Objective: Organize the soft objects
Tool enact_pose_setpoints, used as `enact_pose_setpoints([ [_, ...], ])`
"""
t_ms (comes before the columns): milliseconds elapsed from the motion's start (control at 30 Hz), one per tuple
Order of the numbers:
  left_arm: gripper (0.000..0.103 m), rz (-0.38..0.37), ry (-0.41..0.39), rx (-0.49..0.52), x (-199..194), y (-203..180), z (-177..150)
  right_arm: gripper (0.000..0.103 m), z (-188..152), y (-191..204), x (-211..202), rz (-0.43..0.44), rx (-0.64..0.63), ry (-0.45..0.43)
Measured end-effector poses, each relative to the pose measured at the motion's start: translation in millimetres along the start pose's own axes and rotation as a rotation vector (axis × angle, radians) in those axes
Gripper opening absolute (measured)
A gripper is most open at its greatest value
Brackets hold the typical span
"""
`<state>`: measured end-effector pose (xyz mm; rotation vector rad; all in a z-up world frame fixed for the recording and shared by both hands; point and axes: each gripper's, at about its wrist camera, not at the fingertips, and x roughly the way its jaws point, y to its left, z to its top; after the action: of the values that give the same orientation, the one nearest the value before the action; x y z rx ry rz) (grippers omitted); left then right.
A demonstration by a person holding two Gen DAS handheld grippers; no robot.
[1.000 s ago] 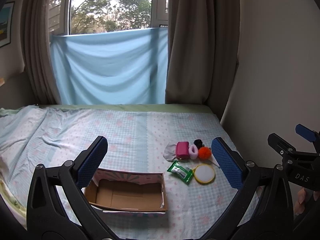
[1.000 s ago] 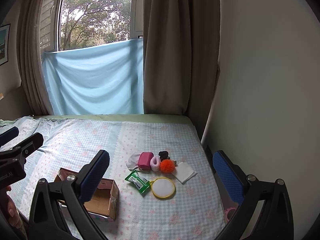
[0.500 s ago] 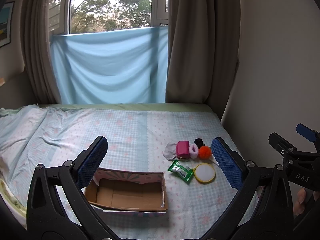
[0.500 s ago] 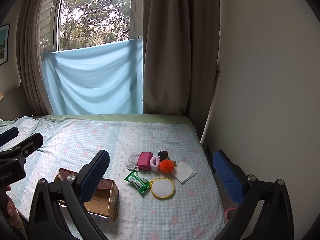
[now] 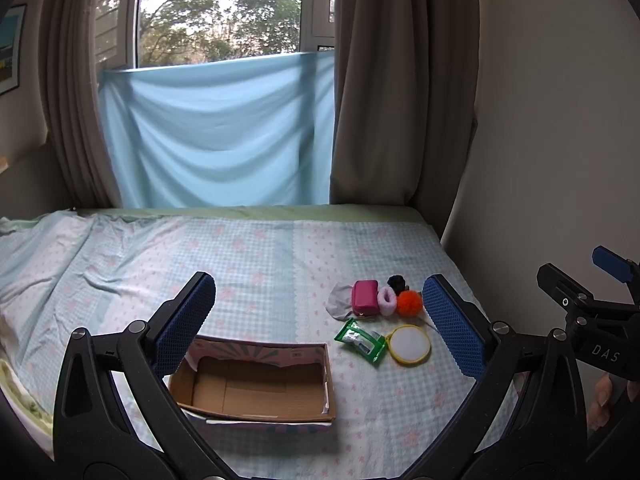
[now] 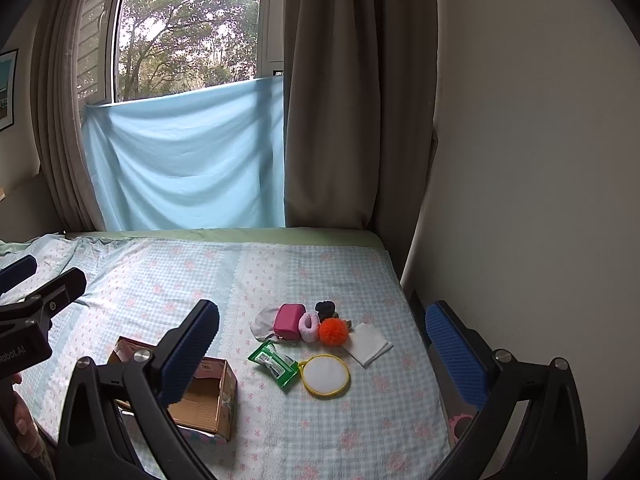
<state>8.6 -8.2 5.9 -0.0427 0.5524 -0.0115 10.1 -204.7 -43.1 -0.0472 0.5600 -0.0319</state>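
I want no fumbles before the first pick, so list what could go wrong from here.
1. The pink pouch, pink scrunchie and orange pompom touch one another, so closing on one may drag a neighbour.
2. The white folded tissue lies flat on the bedsheet; fingers may pinch the sheet too.
3. The cardboard box sits on soft bedding near the bed's front edge and could shift when something is dropped in.
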Motion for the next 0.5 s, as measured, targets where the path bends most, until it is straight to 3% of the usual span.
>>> enact_pose_setpoints([
  [500, 0.103, 0.003, 0.007, -0.002, 4.5, -1.5, 1.5, 0.103, -0.6, 0.5, -0.1, 0.001, 0.000, -0.001],
])
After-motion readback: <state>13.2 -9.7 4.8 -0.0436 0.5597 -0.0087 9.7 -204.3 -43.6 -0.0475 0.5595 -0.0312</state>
